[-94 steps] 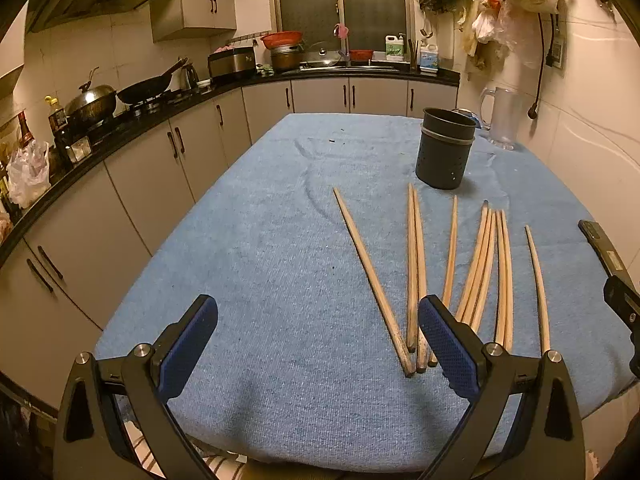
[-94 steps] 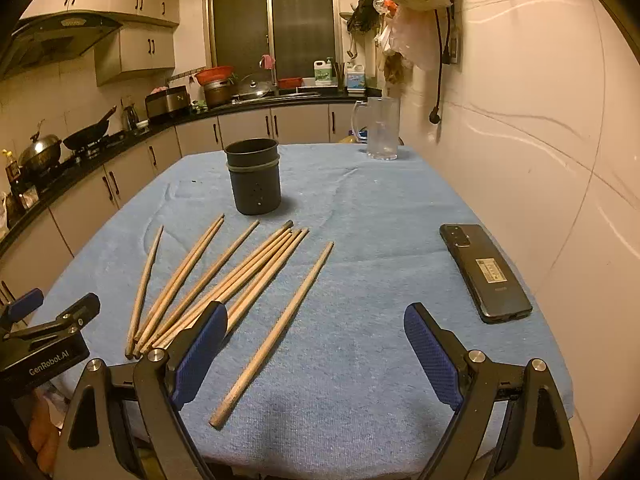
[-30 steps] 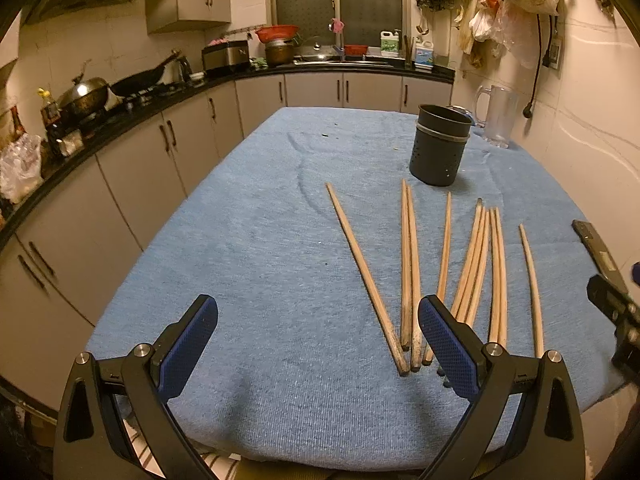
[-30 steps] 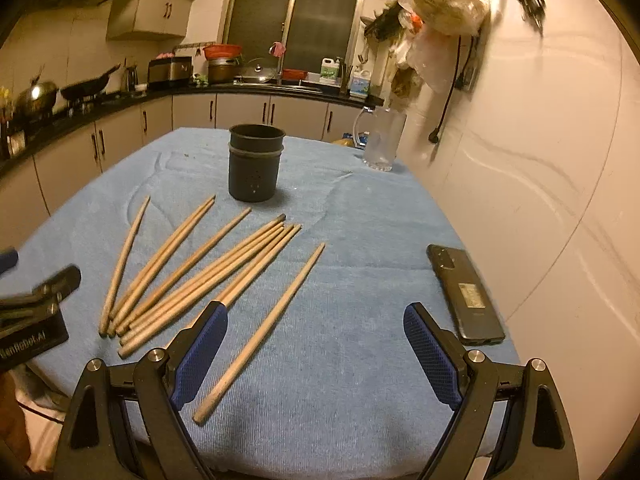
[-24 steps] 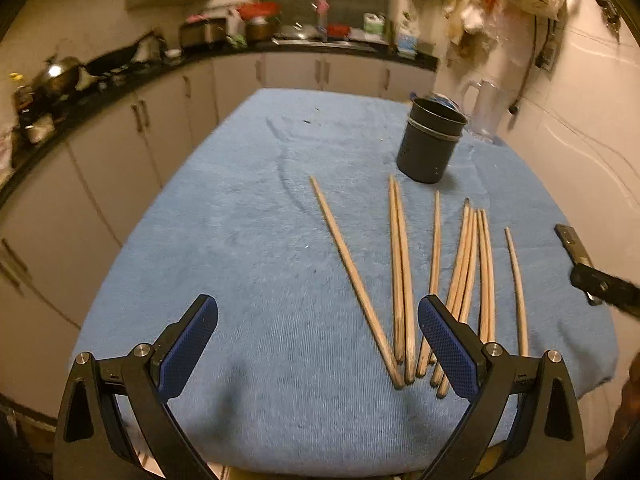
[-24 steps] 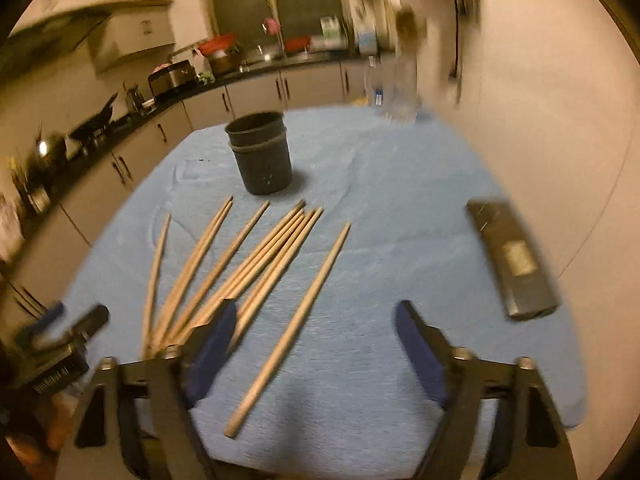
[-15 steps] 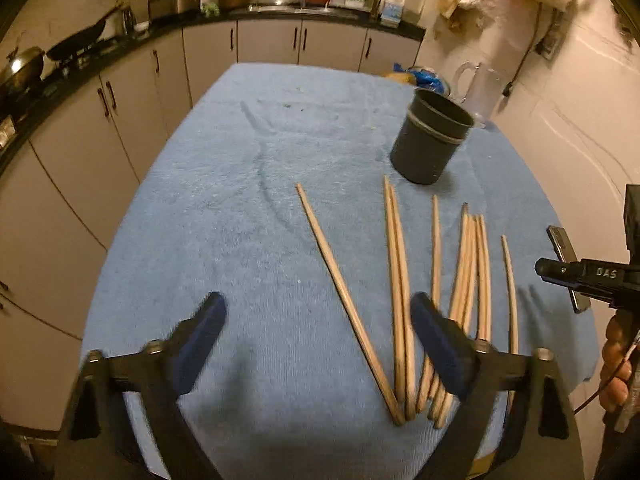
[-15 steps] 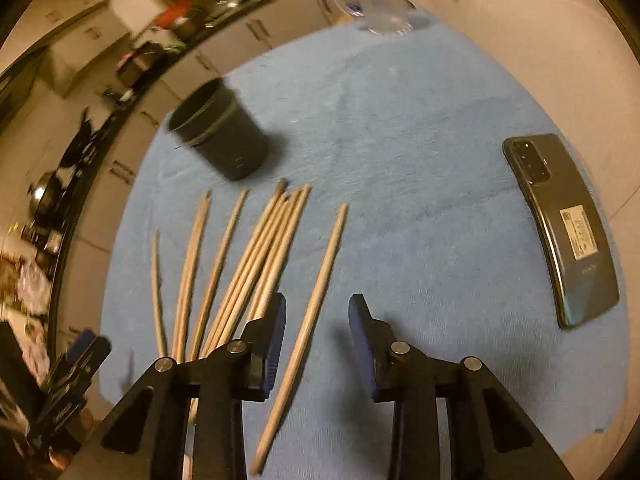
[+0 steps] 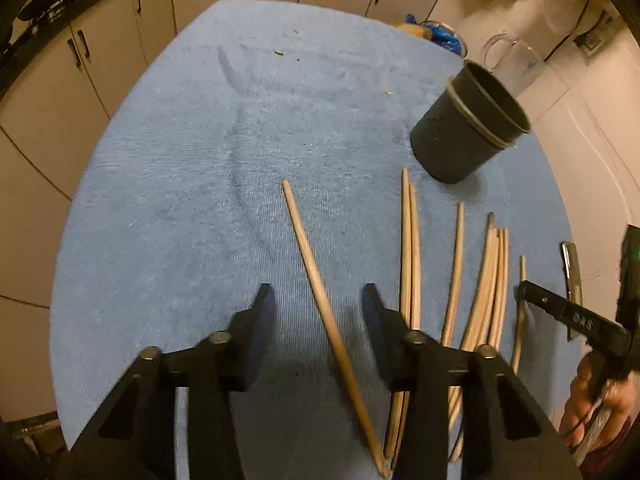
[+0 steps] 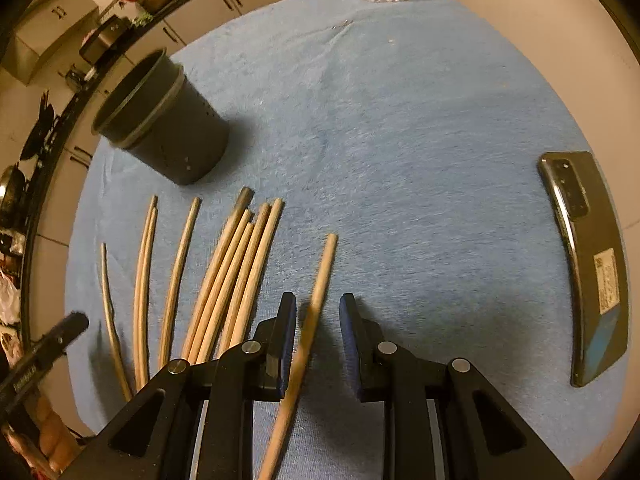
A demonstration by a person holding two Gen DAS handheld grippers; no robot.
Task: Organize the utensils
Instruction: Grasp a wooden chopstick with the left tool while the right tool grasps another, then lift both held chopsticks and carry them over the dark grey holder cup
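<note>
One blue cloth (image 9: 168,168) covers the whole table, and everything sits on it. Next in size, the dark utensil cup (image 10: 168,132) stands upright near the far left of the right wrist view; from the left wrist view its mouth (image 9: 494,98) shows only a dark interior, and no utensil pokes out of it. A black phone (image 10: 592,264) lies flat near the right edge, well apart from the rest. A clear glass jug (image 9: 516,60) stands just behind the cup.

Now the chopsticks, fanned out on the cloth in front of the cup. The left gripper (image 9: 318,312) hangs low with its jaws partly open, straddling the leftmost chopstick (image 9: 316,276), not touching it. The right gripper (image 10: 318,332) has its jaws narrowed around the rightmost chopstick (image 10: 320,280), a small gap showing on each side, so no grip yet. Between those two lies the main chopstick bundle (image 10: 232,276), with thinner ones spread to its left.
</note>
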